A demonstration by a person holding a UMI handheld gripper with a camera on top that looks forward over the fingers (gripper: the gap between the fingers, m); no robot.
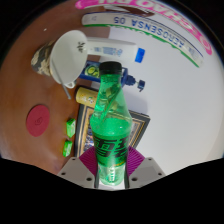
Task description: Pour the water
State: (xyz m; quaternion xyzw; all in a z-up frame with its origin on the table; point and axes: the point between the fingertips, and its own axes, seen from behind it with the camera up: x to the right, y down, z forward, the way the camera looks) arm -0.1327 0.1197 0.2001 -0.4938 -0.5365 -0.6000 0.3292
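A red coaster [38,119] lies on the brown table [175,110].

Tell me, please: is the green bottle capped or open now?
Capped. The green bottle stands upright between the fingers of the gripper, and a green cap sits on its neck. How much liquid it holds, I cannot tell.

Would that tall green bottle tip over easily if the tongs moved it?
Probably: the green bottle is tall and narrow, so likely top-heavy. Its glossy plastic may be slippery. The tongs grip it low, so its top could sway.
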